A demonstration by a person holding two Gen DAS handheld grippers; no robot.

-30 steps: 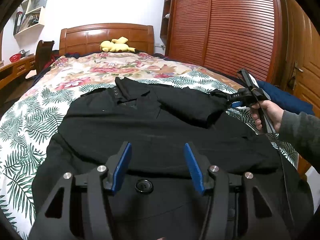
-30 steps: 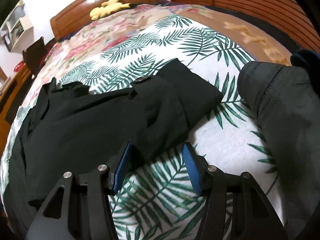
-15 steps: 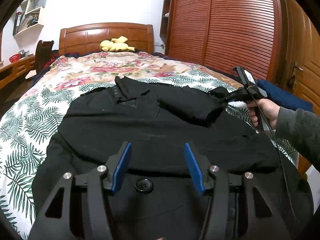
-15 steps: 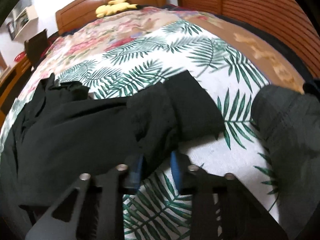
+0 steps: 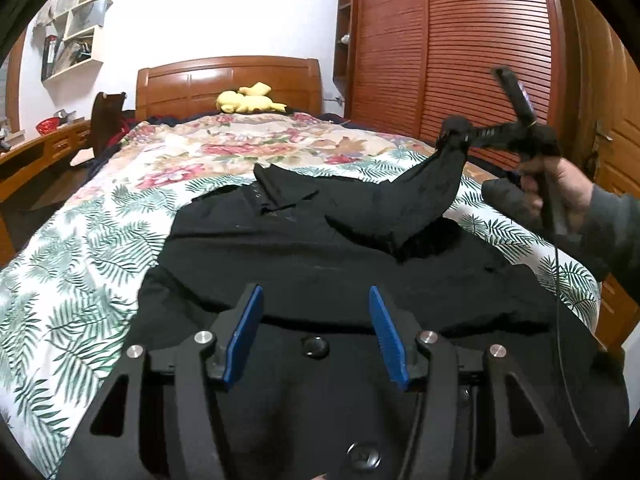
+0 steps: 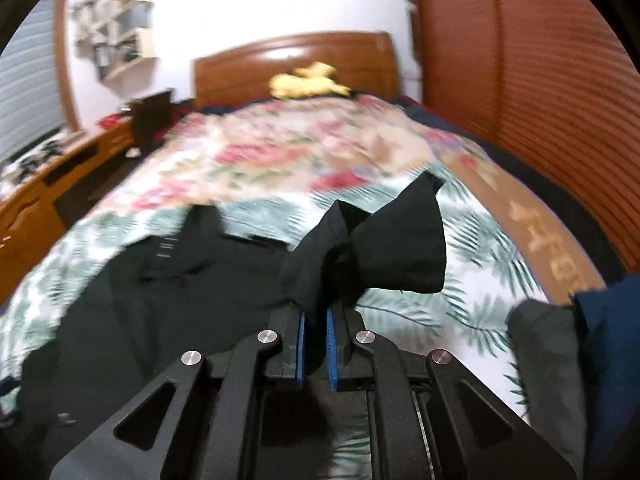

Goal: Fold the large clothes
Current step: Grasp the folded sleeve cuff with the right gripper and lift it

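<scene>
A large black shirt (image 5: 304,256) lies spread on the leaf-print bedspread (image 5: 80,256), collar toward the headboard. My right gripper (image 6: 315,320) is shut on the shirt's right sleeve (image 6: 400,248) and holds it lifted above the bed. In the left wrist view the right gripper (image 5: 456,136) shows at the right with the sleeve (image 5: 416,200) hanging from it. My left gripper (image 5: 316,304) is open and empty, just above the shirt's lower part.
A yellow plush toy (image 5: 250,98) lies by the wooden headboard (image 5: 228,80). A slatted wooden wardrobe (image 5: 460,48) runs along the right side. Grey and dark blue clothes (image 6: 560,352) lie at the bed's right edge. A desk (image 5: 36,152) stands at the left.
My right gripper closed on the sleeve and lifted it up off the bed. My left gripper stayed open in place.
</scene>
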